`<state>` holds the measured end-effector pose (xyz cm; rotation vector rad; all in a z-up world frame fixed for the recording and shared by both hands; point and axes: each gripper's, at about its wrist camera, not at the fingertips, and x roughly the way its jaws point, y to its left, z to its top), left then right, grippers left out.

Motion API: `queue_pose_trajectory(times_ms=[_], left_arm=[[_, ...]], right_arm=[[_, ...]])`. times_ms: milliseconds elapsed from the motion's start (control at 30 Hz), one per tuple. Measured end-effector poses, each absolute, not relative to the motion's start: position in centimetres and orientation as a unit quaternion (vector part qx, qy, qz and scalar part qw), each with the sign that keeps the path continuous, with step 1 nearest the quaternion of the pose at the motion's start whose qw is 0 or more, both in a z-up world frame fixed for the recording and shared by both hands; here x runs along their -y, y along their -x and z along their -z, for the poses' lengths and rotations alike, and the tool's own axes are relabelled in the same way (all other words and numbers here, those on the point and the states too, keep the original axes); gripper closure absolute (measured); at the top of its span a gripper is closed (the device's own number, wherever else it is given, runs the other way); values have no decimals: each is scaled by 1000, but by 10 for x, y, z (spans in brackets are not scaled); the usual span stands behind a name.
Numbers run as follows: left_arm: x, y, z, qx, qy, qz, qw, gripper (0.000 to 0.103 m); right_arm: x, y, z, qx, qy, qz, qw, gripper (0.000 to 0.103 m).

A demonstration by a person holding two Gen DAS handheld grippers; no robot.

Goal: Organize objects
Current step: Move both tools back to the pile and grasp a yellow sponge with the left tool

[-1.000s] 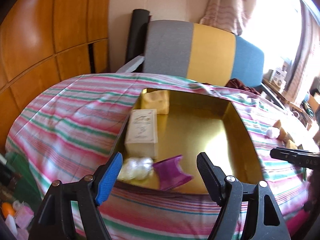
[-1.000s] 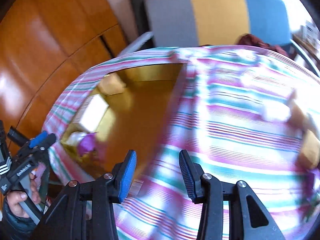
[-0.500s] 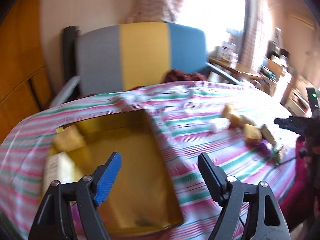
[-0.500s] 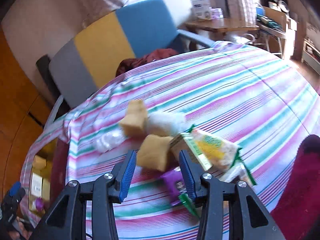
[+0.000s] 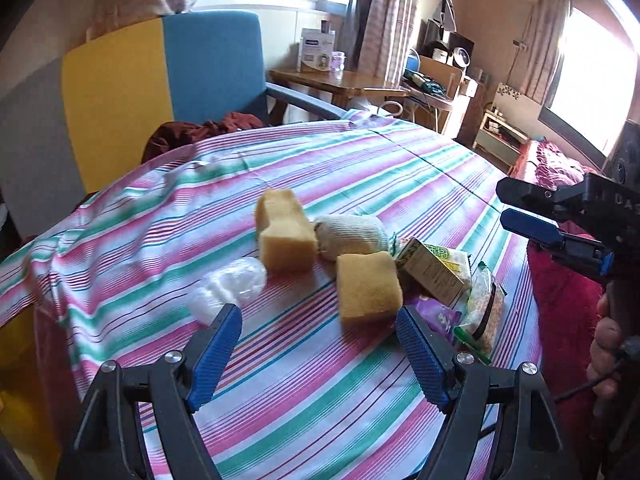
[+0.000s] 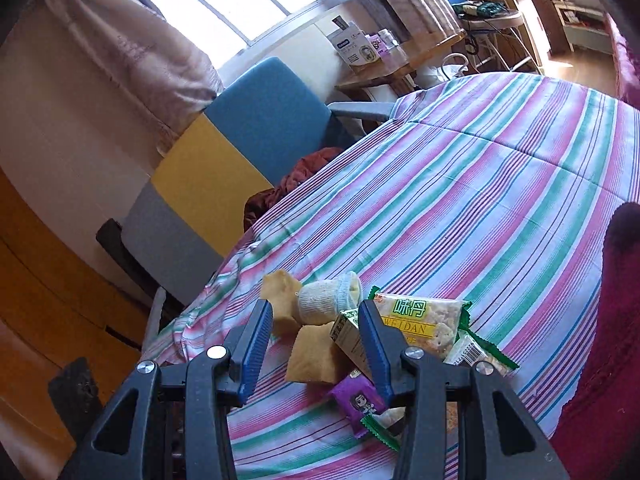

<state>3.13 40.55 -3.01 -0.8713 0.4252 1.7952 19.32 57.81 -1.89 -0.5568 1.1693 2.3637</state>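
Most of the sorting looks undone: a heap of small things is lying on the striped cloth (image 5: 360, 400). The near sponge (image 5: 368, 286) is sitting at the heap's front; a longer sponge (image 5: 282, 232) behind it is pointing away, its long axis running toward the chair (image 5: 160, 92). A rolled sock (image 5: 350, 236) and cracker packet (image 6: 420, 320) are touching that heap. The left gripper (image 5: 320, 344) and right gripper (image 6: 316, 340) are both hovering spread and empty.
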Motion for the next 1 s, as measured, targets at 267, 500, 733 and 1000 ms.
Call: queue_pose_trajectory(times_ms=[267, 500, 733, 1000], left_arm=[[-470, -41, 69, -214, 396, -711, 540, 22], [-480, -31, 90, -198, 415, -712, 530, 51], [-401, -23, 89, -159, 414, -741, 505, 52], [-313, -40, 87, -140, 387, -775, 480, 52]], right_arm=[[-593, -209, 33, -486, 171, -830, 213, 58], [-594, -208, 34, -491, 171, -829, 207, 58], [-593, -208, 35, -485, 179, -830, 211, 58], [-589, -202, 35, -469, 202, -830, 221, 58]])
